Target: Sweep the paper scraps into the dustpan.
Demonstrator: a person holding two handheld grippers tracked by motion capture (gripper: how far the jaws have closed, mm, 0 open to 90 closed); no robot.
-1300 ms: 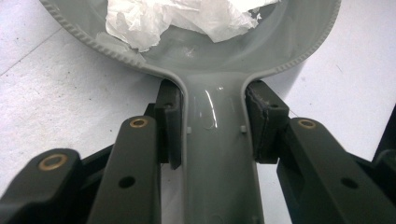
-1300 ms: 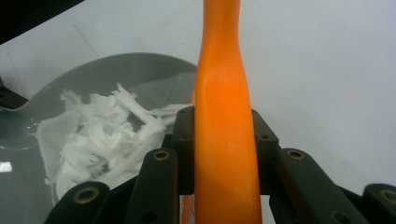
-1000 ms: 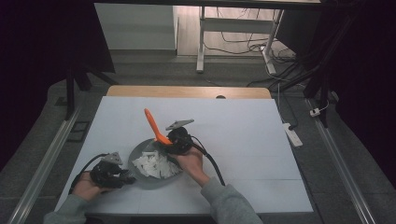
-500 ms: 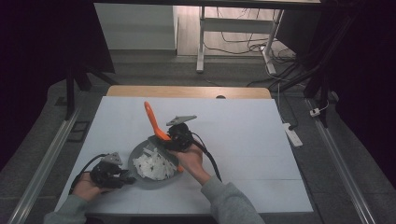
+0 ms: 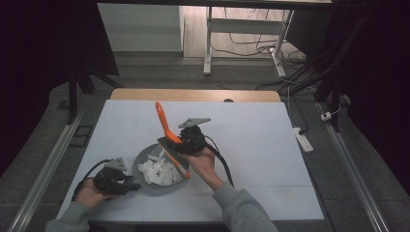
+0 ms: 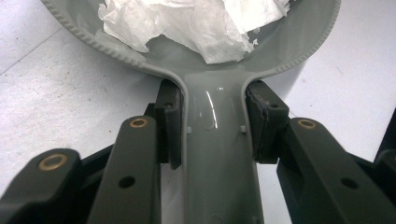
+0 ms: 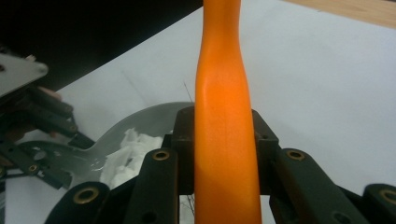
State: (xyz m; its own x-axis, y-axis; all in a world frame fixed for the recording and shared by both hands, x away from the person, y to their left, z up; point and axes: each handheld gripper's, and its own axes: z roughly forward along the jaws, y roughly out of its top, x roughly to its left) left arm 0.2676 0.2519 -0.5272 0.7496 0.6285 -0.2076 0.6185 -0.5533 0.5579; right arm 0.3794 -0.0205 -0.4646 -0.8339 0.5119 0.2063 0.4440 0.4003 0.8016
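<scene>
Two sets of jaws are clenched: the left gripper (image 5: 126, 180) clamps the handle of the grey pan (image 5: 145, 155) at its 8 o'clock, the right gripper (image 5: 180, 143) grips the orange spatula (image 5: 164, 124) over crumpled white paper (image 5: 157, 172) in the pan, near the white surface's (image 5: 251, 140) 7 o'clock.
</scene>
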